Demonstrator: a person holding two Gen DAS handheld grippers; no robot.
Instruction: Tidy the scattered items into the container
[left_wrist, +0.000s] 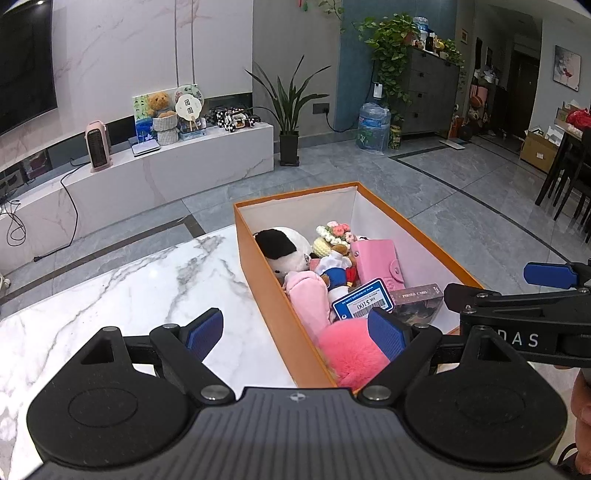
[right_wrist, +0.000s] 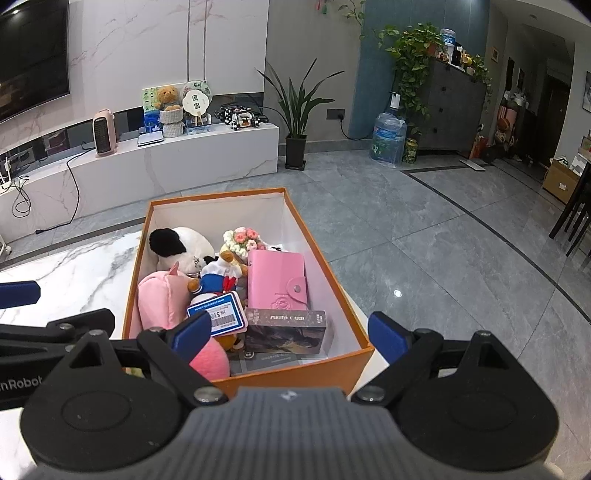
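An orange box (left_wrist: 273, 306) with white inside stands on the white marble table (left_wrist: 129, 295); it also shows in the right wrist view (right_wrist: 317, 373). Inside lie a panda plush (right_wrist: 181, 245), a pink plush (right_wrist: 162, 299), a pink wallet (right_wrist: 277, 280), a blue card (right_wrist: 219, 314), a photo card box (right_wrist: 286, 330), a crochet flower toy (right_wrist: 242, 240) and a pink pompom (left_wrist: 351, 350). My left gripper (left_wrist: 295, 334) is open and empty over the box's near left wall. My right gripper (right_wrist: 290, 338) is open and empty above the box's near end.
The table's far edge lies just behind the box, with grey tiled floor (right_wrist: 424, 240) beyond. A marble TV bench (left_wrist: 166, 173), a potted plant (left_wrist: 290, 110), a water jug (left_wrist: 373, 125) and dark dining chairs (left_wrist: 569, 181) stand further off.
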